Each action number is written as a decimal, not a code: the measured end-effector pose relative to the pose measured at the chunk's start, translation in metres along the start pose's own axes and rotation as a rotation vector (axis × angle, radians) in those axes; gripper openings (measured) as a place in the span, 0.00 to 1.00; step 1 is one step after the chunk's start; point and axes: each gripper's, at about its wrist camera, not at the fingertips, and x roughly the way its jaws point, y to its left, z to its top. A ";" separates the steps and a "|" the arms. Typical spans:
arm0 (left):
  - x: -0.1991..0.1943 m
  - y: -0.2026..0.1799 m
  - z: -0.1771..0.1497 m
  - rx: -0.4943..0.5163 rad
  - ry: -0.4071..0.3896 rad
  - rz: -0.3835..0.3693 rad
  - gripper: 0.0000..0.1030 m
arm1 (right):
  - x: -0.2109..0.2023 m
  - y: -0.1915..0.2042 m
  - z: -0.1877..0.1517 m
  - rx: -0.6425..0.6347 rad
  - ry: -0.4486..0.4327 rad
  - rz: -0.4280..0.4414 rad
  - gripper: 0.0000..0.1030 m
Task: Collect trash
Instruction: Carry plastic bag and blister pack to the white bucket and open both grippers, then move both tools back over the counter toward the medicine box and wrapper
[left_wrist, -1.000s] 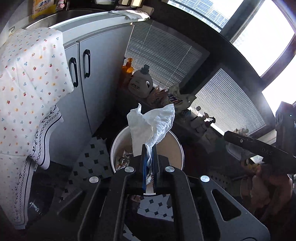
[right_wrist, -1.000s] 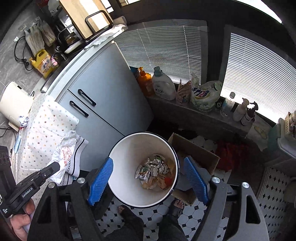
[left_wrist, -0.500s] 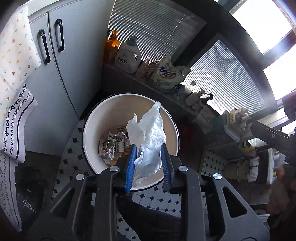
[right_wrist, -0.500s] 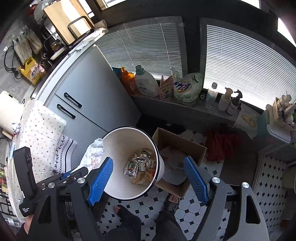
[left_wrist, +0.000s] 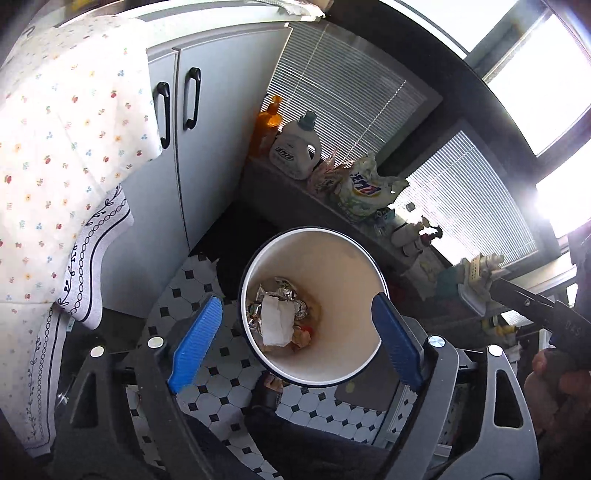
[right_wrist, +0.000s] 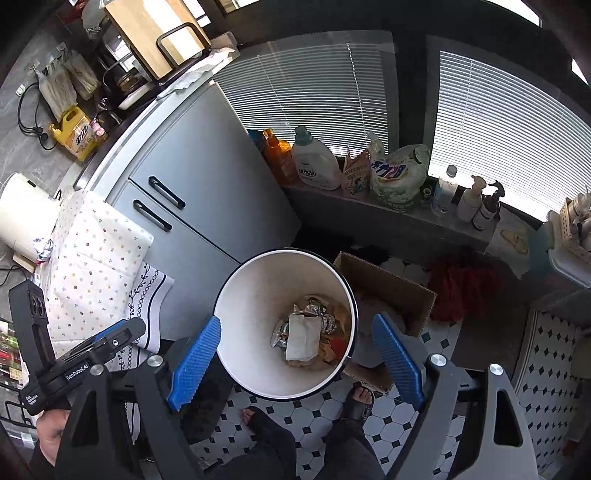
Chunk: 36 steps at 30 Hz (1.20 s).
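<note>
A round white trash bin (left_wrist: 354, 258) with a dark rim stands on the tiled floor; it also shows in the right wrist view (right_wrist: 255, 295). A white crumpled paper (left_wrist: 275, 320) lies inside on foil wrappers and other trash, also seen in the right wrist view (right_wrist: 302, 338). My left gripper (left_wrist: 295, 343) is open and empty above the bin's near rim. My right gripper (right_wrist: 295, 356) is open and empty, also above the bin. The left gripper's body shows at the left of the right wrist view (right_wrist: 88, 350).
Grey cabinet doors (left_wrist: 192, 155) stand left of the bin, with a floral cloth (left_wrist: 55, 166) hanging beside them. A cardboard box (right_wrist: 388, 295) sits right of the bin. Detergent bottles (right_wrist: 314, 162) line a low ledge under the blinds. The person's feet (right_wrist: 354, 402) stand near the bin.
My left gripper opened fully and let go of the white paper, which dropped into the bin. The left gripper also drew back a little. The right gripper stayed open.
</note>
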 end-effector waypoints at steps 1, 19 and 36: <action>-0.011 0.008 0.001 -0.010 -0.017 0.012 0.84 | 0.001 0.009 0.003 -0.012 -0.003 0.009 0.84; -0.192 0.178 -0.003 -0.243 -0.298 0.238 0.94 | 0.009 0.202 0.025 -0.199 -0.049 0.168 0.92; -0.261 0.318 0.001 -0.264 -0.365 0.342 0.94 | 0.026 0.343 -0.002 -0.287 -0.066 0.200 0.92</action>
